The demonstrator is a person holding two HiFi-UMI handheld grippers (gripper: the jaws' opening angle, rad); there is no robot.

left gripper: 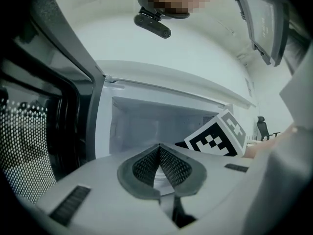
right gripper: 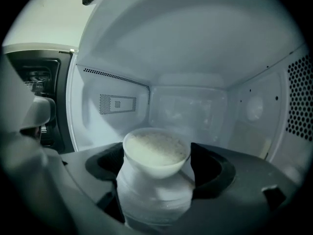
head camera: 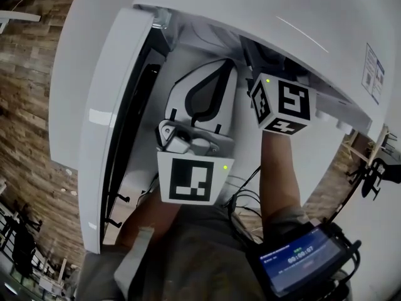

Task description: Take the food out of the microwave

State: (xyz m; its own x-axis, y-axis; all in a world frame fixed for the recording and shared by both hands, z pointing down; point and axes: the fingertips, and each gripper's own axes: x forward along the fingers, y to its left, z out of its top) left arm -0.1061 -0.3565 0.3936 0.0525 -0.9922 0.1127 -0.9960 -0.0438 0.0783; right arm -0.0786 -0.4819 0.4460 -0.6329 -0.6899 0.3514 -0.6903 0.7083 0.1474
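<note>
1. Sticker (head camera: 373,73) on microwave (head camera: 207,5) and screen (head camera: 304,259) digits: too small to read.
2. Right gripper (right gripper: 157,166) jaws wide, clamped on food bowl (right gripper: 155,151) inside microwave; bowl base blurred.
3. Left gripper (left gripper: 160,148) jaws closed, empty, by door (head camera: 119,86).

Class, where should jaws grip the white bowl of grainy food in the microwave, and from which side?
Across the white bowl of grainy food, under its wider rim, coming level from the front: it stands upright, full; tipping would spill.
</note>
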